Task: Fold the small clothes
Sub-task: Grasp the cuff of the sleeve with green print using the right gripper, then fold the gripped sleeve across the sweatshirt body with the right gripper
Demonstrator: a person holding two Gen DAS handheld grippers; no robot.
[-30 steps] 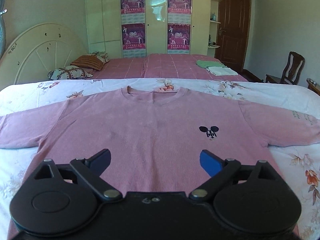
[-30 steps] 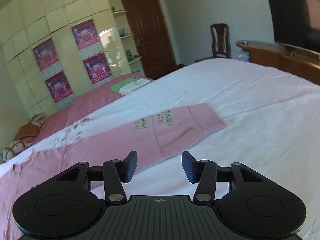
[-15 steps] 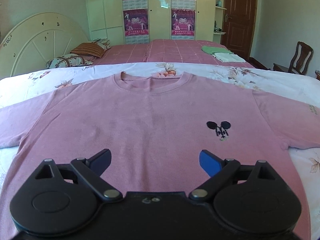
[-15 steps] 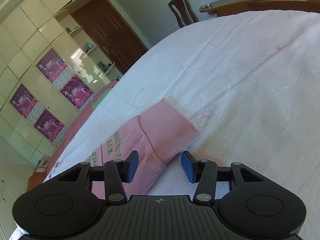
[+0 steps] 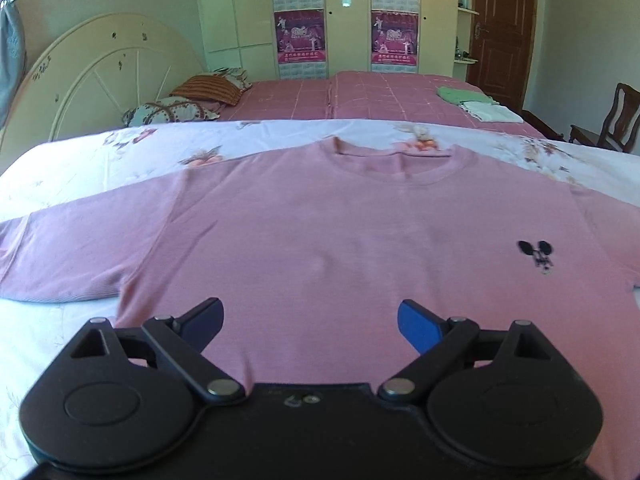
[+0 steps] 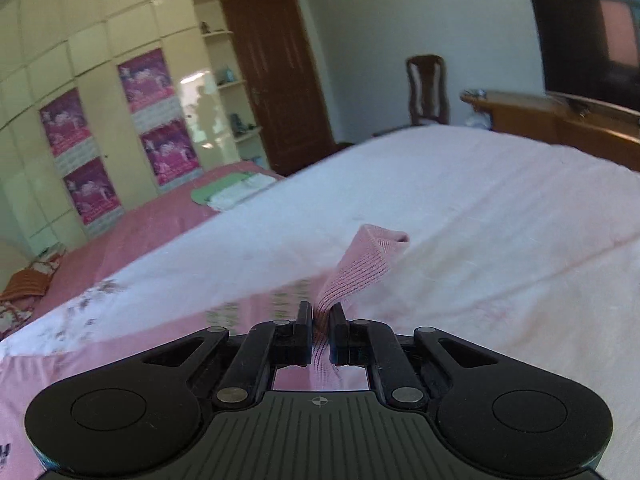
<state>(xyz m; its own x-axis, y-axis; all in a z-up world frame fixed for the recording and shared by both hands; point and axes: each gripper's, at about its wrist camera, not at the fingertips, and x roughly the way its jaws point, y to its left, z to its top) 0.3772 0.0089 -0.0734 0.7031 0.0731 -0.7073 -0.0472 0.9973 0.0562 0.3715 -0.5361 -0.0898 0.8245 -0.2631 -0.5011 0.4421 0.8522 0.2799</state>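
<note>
A pink long-sleeved shirt [image 5: 340, 240] with a small black mouse logo [image 5: 536, 254] lies flat, front up, on the white floral bed [image 5: 80, 176], collar far from me. My left gripper [image 5: 310, 320] is open and empty, hovering over the shirt's lower body. My right gripper [image 6: 320, 316] is shut on the cuff of the shirt's right sleeve [image 6: 360, 268] and holds it lifted off the bed, the cuff end sticking up past the fingertips. The rest of that sleeve [image 6: 120, 352] trails to the lower left, blurred.
A second bed with a pink cover [image 5: 360, 96], pillows [image 5: 200, 96] and folded clothes [image 5: 476, 102] stands beyond. A cream headboard [image 5: 100, 80] is at the left. A wooden chair [image 6: 426, 88], door [image 6: 280, 76], desk [image 6: 560, 120] and TV [image 6: 584, 28] are at the right.
My right gripper closed on the sleeve cuff and lifted it off the bed. My left gripper shifted left over the shirt's body, staying open.
</note>
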